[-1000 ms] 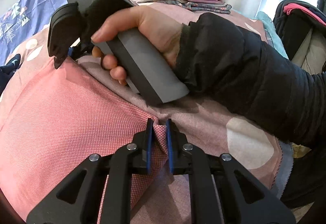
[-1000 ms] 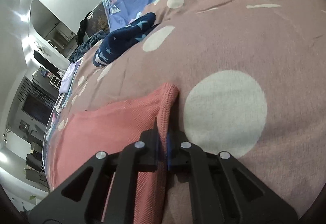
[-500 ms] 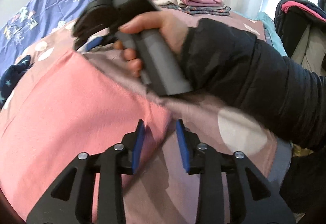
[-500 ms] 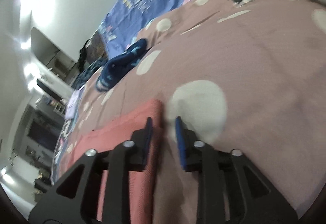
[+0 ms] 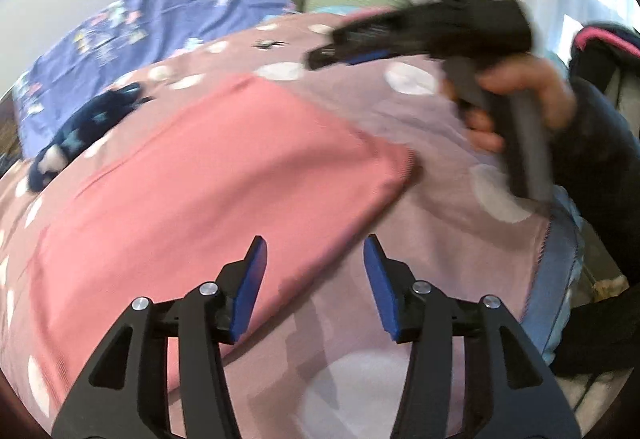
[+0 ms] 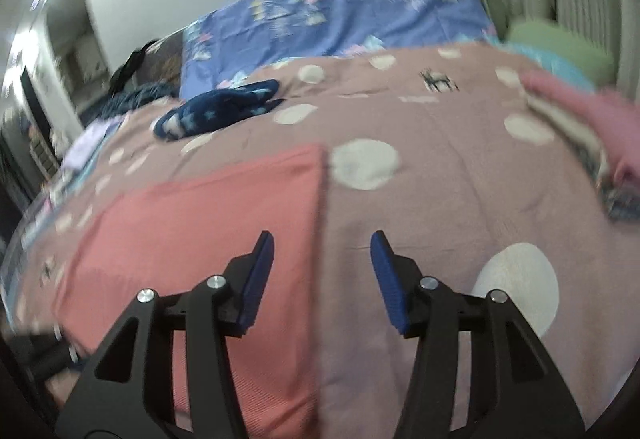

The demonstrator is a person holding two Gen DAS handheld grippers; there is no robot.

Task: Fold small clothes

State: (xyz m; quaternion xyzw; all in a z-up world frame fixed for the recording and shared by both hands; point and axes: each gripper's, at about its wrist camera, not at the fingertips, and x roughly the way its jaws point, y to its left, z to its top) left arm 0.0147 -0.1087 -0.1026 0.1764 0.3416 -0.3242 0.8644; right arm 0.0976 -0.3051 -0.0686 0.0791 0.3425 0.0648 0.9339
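Salmon-pink knit, fine-ribbed and soft-looking, lies spread flat as a neat rectangle on the bed: this is the pink garment [image 5: 208, 175], the small piece of clothing being folded. It rests on a mauve quilt [image 6: 460, 199] printed with large pale dots and a little deer motif, a surface broad and soft enough to serve as the folding place. The garment's edges look straight and its right corner squared, which suggests a fold has been laid and the cloth set down to lie flat.

The left claw [image 5: 314, 281] hovers above the near edge of the garment, its blue-padded jaws spread wide with nothing between them. The right claw [image 6: 322, 279] is likewise spread and empty, poised over the garment's straight right edge, where pink meets quilt. In the left wrist view the right claw also appears, blurred, raised above the quilt in the person's right hand [image 5: 516, 95]; it touches no cloth.

Beyond the garment lies a crumpled navy garment with pale stars [image 6: 218, 113], likely awaiting its turn. At the far right, a stack of folded clothes [image 6: 580, 123] topped with pink sits on the quilt, apparently the finished pile. A blue patterned sheet [image 6: 340, 19] covers the head of the bed.
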